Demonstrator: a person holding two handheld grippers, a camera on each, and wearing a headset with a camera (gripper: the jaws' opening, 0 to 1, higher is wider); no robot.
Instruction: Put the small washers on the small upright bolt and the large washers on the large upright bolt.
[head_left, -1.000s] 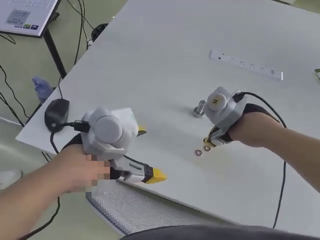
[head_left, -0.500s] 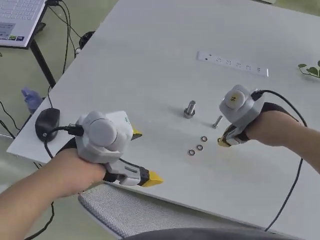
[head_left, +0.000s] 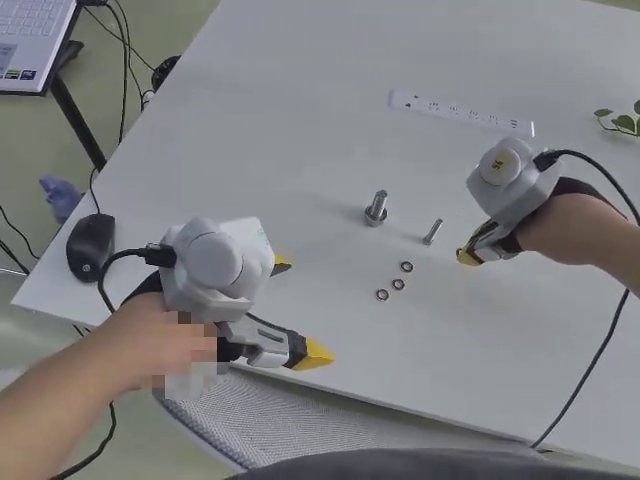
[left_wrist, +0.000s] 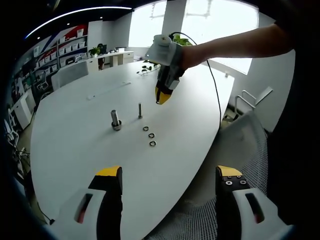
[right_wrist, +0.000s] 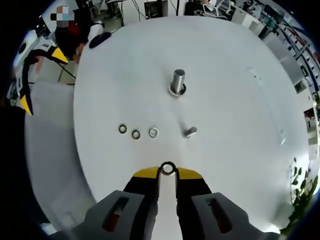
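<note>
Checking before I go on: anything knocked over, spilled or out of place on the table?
Nothing stands out: the large bolt and small bolt stand upright, three washers lie flat in a row, the right gripper holds a fourth washer.

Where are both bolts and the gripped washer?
large bolt (right_wrist: 177, 80): right gripper view, on its shank.
small bolt (right_wrist: 190, 132): right gripper view, on its shaft.
held washer (right_wrist: 168, 163): right gripper view, on its rim.

Plain white table (head_left: 300, 100), silver large bolt (head_left: 376, 208) and washer (right_wrist: 168, 168), grey left hand-held gripper (head_left: 300, 308) with yellow tips.
</note>
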